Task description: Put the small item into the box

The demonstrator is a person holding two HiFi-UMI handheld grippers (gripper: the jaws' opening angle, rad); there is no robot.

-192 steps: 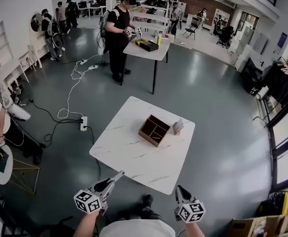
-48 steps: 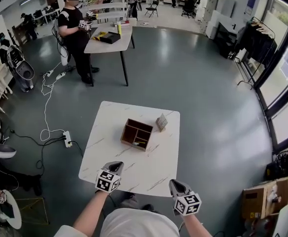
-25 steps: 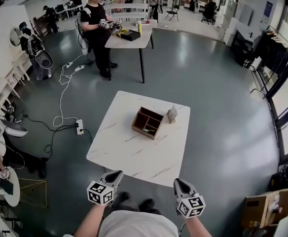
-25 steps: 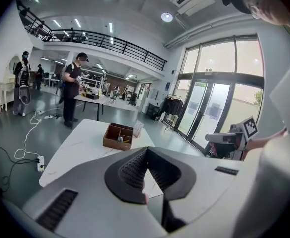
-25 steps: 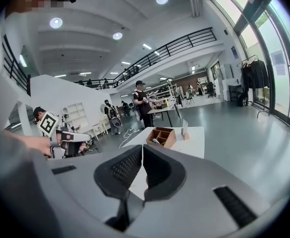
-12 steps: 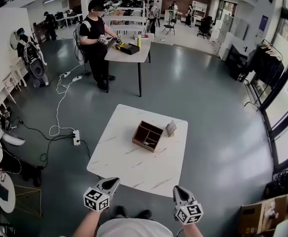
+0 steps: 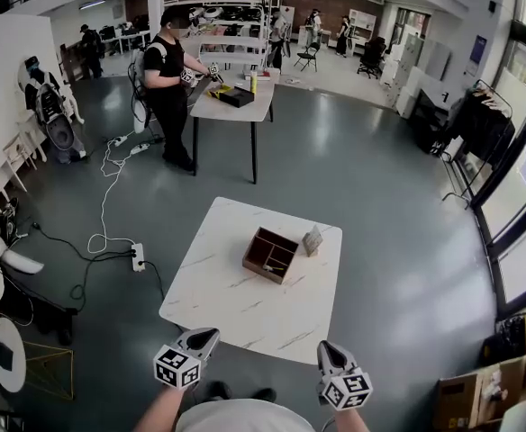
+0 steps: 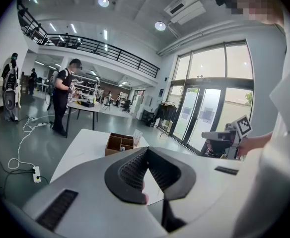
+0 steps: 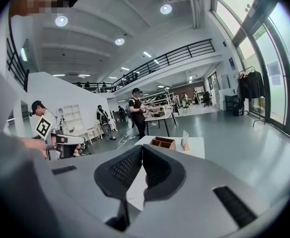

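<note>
A brown wooden box [image 7: 270,255] with dividers stands on the white marble table [image 7: 236,295], toward its far right part. It also shows in the left gripper view as the box [image 8: 119,142] and in the right gripper view as the box [image 9: 163,143]. A small upright card [image 7: 312,240] leans beside the box's far right corner. What lies inside the box is too small to tell. My left gripper [image 7: 207,336] and right gripper [image 7: 324,350] hang before the table's near edge, well short of the box. Both are shut and hold nothing.
At the back a person [image 7: 168,70] works at a second table [image 7: 231,104]. A power strip [image 7: 137,257] with cables lies on the floor to the left. Cardboard boxes [image 7: 475,394] sit at the bottom right, and a clothes rack [image 7: 479,124] stands on the right.
The head view has shifted over the last seconds, so the table sits slightly lower in the frame. Both grippers stay shut at the near edge, hardly moved.
</note>
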